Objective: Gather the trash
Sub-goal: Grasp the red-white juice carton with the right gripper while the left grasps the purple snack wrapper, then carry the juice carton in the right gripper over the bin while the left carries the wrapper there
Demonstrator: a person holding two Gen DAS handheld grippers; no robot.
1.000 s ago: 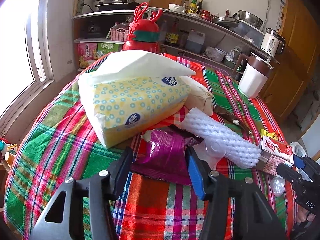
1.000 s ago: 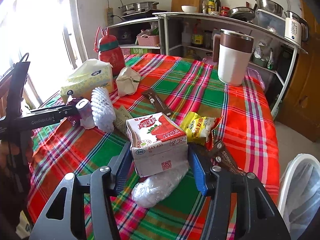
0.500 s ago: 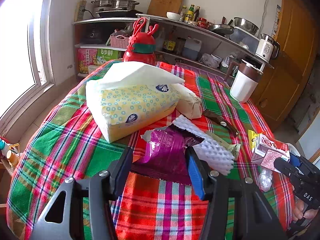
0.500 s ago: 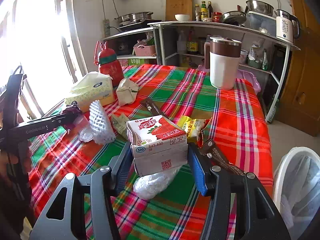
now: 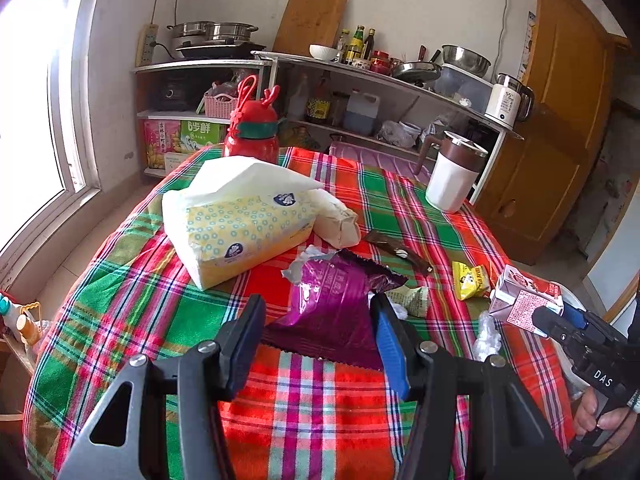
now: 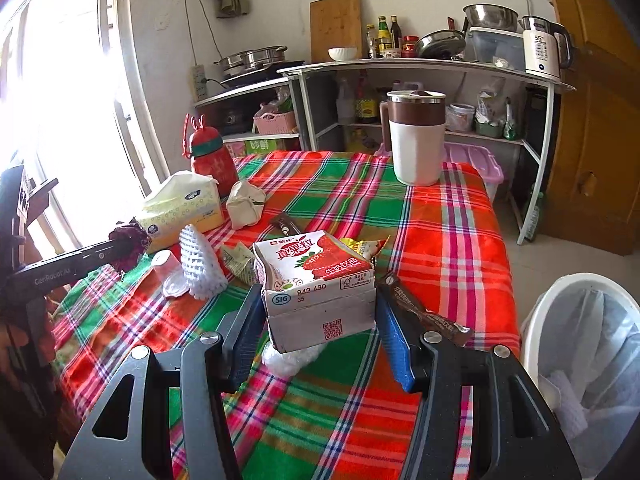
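Left gripper (image 5: pixel 318 326): clamps purple wrapper (image 5: pixel 334 308), now lifted off surface (image 5: pixel 304 412). Right gripper (image 6: pixel 316 322): holds carton (image 6: pixel 316 284), raised nearer bin (image 6: pixel 580 344), lower right. Both ready for disposal.

Daylight floods both views from a window (image 5: pixel 36 92) at nine o'clock, where the panes burn out to pure white and glare bleeds over the frame (image 6: pixel 60 92). The room is bright overall. The plaid tabletop (image 5: pixel 320 408) shows saturated colours with only soft, faint shadows beneath the items lying on it. Fisheye distortion bends the shelves (image 6: pixel 420 66) and door edges strongly toward the rim, and black vignetting fills the corners. Focus is sharp across the centre; detail softens slightly at the far edges. No motion blur is evident.
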